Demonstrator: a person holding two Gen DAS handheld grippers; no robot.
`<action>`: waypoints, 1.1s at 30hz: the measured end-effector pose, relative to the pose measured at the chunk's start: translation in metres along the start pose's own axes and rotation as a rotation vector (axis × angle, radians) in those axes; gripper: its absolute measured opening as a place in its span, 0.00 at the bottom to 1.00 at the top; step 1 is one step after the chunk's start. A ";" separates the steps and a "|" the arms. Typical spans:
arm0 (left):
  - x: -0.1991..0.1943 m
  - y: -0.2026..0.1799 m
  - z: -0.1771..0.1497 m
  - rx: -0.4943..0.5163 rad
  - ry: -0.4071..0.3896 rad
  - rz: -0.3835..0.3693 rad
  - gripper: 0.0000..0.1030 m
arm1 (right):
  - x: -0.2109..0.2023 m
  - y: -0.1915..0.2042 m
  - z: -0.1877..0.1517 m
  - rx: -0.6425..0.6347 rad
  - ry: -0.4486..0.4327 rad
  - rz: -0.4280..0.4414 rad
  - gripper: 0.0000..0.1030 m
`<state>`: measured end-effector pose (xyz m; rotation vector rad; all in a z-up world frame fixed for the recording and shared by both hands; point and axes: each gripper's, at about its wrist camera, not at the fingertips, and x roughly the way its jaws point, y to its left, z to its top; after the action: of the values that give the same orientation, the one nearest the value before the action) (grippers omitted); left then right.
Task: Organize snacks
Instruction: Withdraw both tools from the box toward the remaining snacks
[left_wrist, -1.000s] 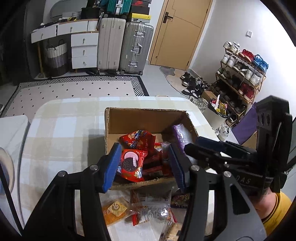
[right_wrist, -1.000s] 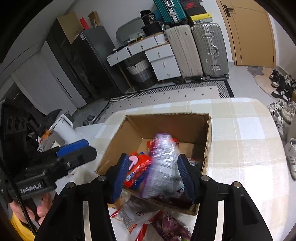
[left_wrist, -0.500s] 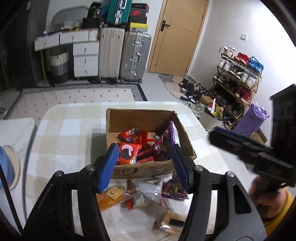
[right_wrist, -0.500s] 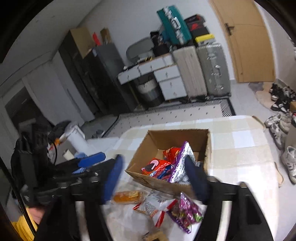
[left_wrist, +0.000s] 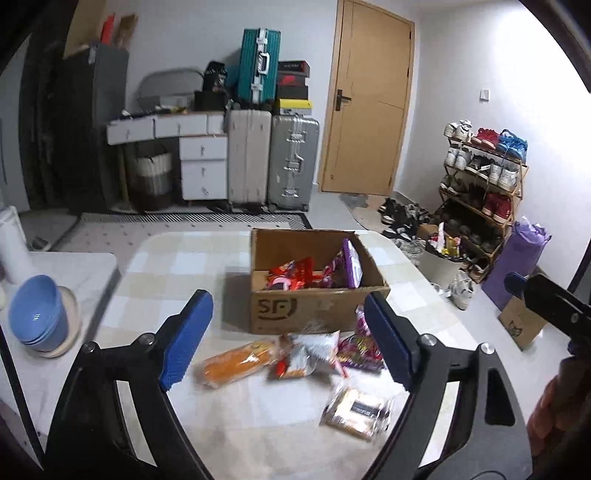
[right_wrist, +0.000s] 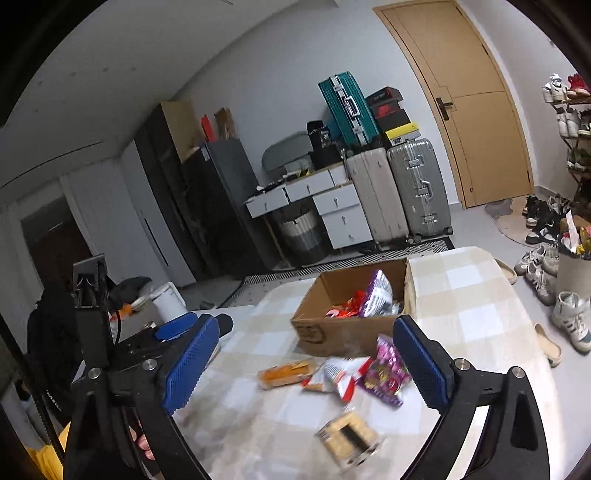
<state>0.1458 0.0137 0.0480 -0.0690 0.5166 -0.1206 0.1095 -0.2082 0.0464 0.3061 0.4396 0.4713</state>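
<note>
A cardboard box (left_wrist: 317, 306) marked SF stands on the checked table (left_wrist: 177, 266) and holds red snack packs and an upright purple bag (left_wrist: 350, 263). In front of it lie an orange pack (left_wrist: 236, 360), a white-and-red pack (left_wrist: 308, 352), a purple pack (left_wrist: 358, 349) and a tan biscuit pack (left_wrist: 356, 410). My left gripper (left_wrist: 284, 339) is open and empty, raised above these loose packs. My right gripper (right_wrist: 303, 365) is open and empty, also pulled back above them; the box (right_wrist: 351, 325) and the packs also show in the right wrist view.
Blue bowls (left_wrist: 37, 317) stack on a white side surface at the left. Suitcases (left_wrist: 273, 158), a drawer unit, a door and a shoe rack (left_wrist: 480, 184) stand behind the table. The right gripper's body (left_wrist: 550, 306) shows at the right edge.
The right gripper let go of the purple bag into the box and opened. Both grippers drew back and up from the box, so the loose packs show in front.
</note>
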 end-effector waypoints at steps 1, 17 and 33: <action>-0.011 0.000 -0.006 -0.005 -0.009 0.005 0.80 | -0.006 0.004 -0.007 -0.006 -0.009 -0.004 0.96; -0.080 0.008 -0.083 -0.070 -0.005 0.043 0.99 | -0.043 0.017 -0.076 -0.080 -0.004 -0.042 0.99; -0.042 0.004 -0.118 -0.064 0.111 0.029 0.99 | -0.019 0.007 -0.098 -0.071 0.077 -0.032 0.99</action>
<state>0.0514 0.0192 -0.0345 -0.1182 0.6322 -0.0796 0.0454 -0.1936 -0.0294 0.2129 0.5013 0.4676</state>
